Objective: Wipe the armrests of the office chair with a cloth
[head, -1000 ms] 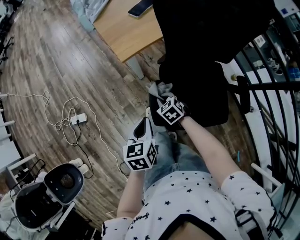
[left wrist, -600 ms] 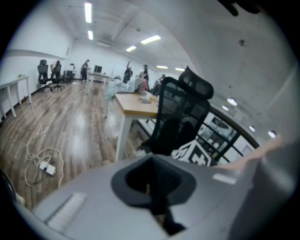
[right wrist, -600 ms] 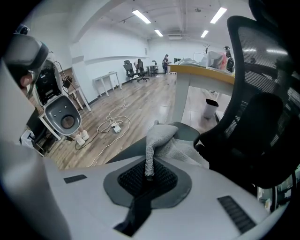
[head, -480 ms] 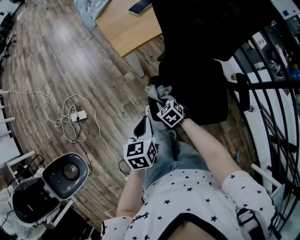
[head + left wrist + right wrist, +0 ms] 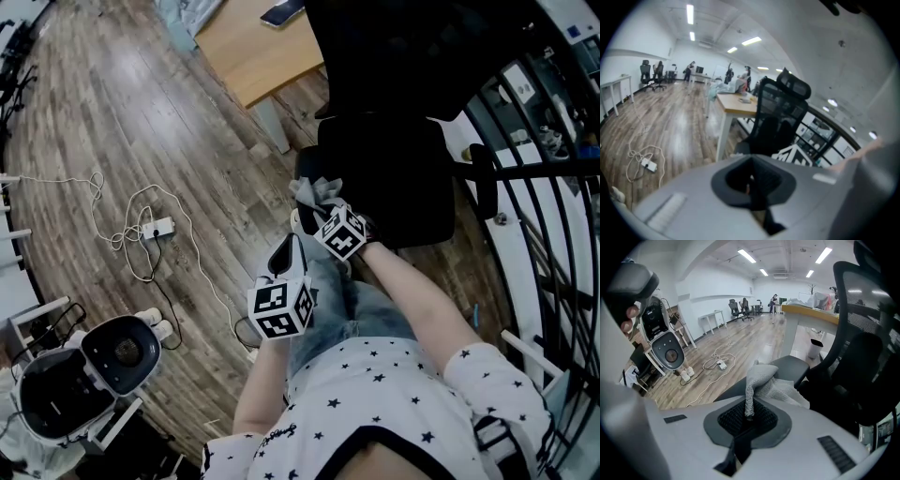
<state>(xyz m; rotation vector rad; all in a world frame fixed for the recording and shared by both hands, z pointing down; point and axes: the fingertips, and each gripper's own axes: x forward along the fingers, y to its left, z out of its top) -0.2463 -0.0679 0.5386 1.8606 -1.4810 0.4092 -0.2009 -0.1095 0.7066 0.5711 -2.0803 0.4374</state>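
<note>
A black office chair (image 5: pixel 389 178) stands in front of me. A grey cloth (image 5: pixel 317 190) lies bunched on its left armrest (image 5: pixel 302 208), and my right gripper (image 5: pixel 328 208) is shut on the cloth's near end. In the right gripper view the cloth (image 5: pixel 764 383) rises from the closed jaws of the right gripper (image 5: pixel 749 416) and drapes over the dark armrest pad (image 5: pixel 790 366). My left gripper (image 5: pixel 282 255) hangs lower, near my knee and apart from the chair. In the left gripper view it (image 5: pixel 752 180) is shut with nothing in it. The chair's right armrest (image 5: pixel 487 183) is bare.
A wooden desk (image 5: pixel 253 56) with a dark flat device (image 5: pixel 281 13) stands behind the chair. A power strip (image 5: pixel 157 228) with looping white cable lies on the wood floor. A white and dark machine (image 5: pixel 98 366) sits at lower left. Black railing bars (image 5: pixel 553 234) run along the right.
The right gripper and cloth have slid slightly toward me along the left armrest. The machine at lower left has shifted. The left gripper has hardly moved.
</note>
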